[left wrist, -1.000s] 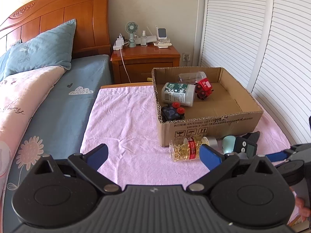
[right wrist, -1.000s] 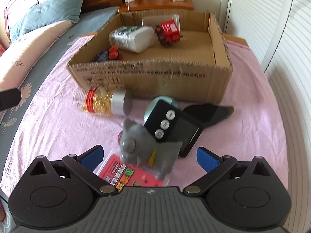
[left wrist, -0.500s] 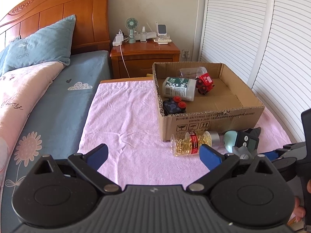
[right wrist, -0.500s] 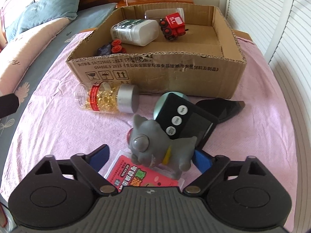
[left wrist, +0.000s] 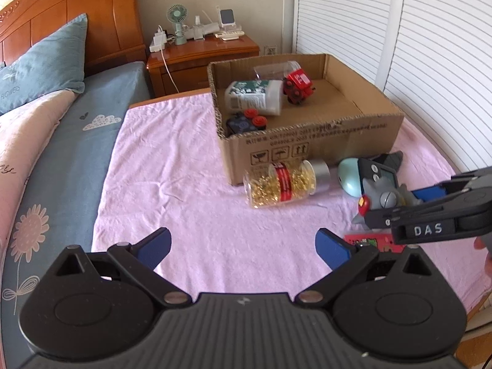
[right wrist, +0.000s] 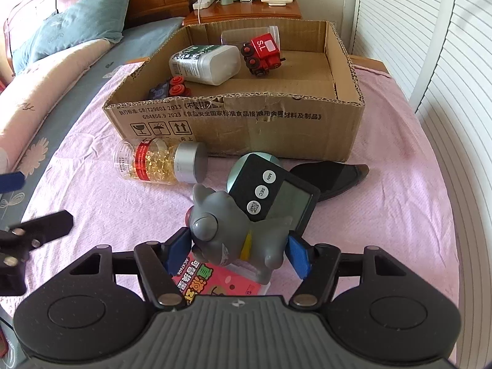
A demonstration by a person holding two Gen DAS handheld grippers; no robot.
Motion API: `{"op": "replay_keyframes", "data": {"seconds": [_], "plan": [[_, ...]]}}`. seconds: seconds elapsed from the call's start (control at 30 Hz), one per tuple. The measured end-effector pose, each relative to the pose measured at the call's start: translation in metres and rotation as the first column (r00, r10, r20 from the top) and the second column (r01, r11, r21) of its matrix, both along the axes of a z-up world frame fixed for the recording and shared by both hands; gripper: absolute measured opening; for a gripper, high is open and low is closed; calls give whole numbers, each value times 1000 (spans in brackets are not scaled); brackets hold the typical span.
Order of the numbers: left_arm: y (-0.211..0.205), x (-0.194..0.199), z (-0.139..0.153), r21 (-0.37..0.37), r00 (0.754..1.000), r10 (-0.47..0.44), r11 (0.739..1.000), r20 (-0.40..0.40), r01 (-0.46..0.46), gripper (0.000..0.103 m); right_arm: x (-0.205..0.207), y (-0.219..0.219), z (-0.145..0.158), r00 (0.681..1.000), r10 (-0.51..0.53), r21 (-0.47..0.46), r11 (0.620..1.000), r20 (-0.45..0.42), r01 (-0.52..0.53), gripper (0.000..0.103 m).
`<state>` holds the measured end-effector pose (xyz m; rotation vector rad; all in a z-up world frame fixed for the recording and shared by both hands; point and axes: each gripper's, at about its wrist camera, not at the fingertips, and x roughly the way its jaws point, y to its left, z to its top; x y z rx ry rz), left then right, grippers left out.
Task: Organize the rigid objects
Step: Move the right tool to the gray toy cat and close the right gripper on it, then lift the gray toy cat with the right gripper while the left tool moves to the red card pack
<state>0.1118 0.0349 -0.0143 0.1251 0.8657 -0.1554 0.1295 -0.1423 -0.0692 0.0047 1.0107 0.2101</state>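
Note:
My right gripper point(right wrist: 236, 250) is shut on a grey toy animal point(right wrist: 233, 230) that stands on a red card point(right wrist: 215, 279) on the pink cloth. A black timer point(right wrist: 276, 196), a pale green round object point(right wrist: 238, 169), a dark flat object point(right wrist: 332, 178) and a bottle of yellow capsules point(right wrist: 160, 161) lie in front of the cardboard box point(right wrist: 246, 123). The box holds a white bottle point(right wrist: 203, 64), a red toy train point(right wrist: 264, 53), a clear jar point(right wrist: 246, 35) and a dark toy with red knobs point(right wrist: 169, 89). My left gripper point(left wrist: 243, 244) is open and empty over the cloth, left of the toy point(left wrist: 384, 198).
The pink cloth point(left wrist: 172, 166) covers a low table beside a bed point(left wrist: 61, 141) with pillows. A wooden nightstand point(left wrist: 203, 55) with a fan and chargers stands behind the box. White louvred doors point(left wrist: 430, 46) run along the right.
My right gripper moved forward and its jaws closed around the grey toy animal. My left gripper rose and drew back a little, staying open.

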Motion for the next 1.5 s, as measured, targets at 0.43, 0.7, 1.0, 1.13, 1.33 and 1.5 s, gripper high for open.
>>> {"op": "replay_keyframes", "data": {"seconds": [0.43,0.7,1.0,1.13,1.33,1.5], "plan": [[-36,-3,-5,28,996,-80,996,-34,81,100,-30,-30,14,998,53,-77,996,33,-51,71],[-63,-6,-12,12,983,-172,985,-63,173,100,-37,-48,-5,999,33,-97,995,26,-31,80],[-87,-7,-28,-26,959,-255,967,-125,254,100,-49,-65,-11,993,88,-79,993,72,-82,103],[-95,-4,-34,-30,954,-267,964,-139,265,100,-61,-81,-20,992,120,-96,989,49,-115,103],[-111,0,-49,-63,938,-304,953,-166,298,100,-75,-90,-37,988,146,-119,983,44,-140,103],[-118,4,-65,-48,941,-293,956,-172,289,100,-77,-90,-38,988,144,-114,984,59,-137,103]]}}
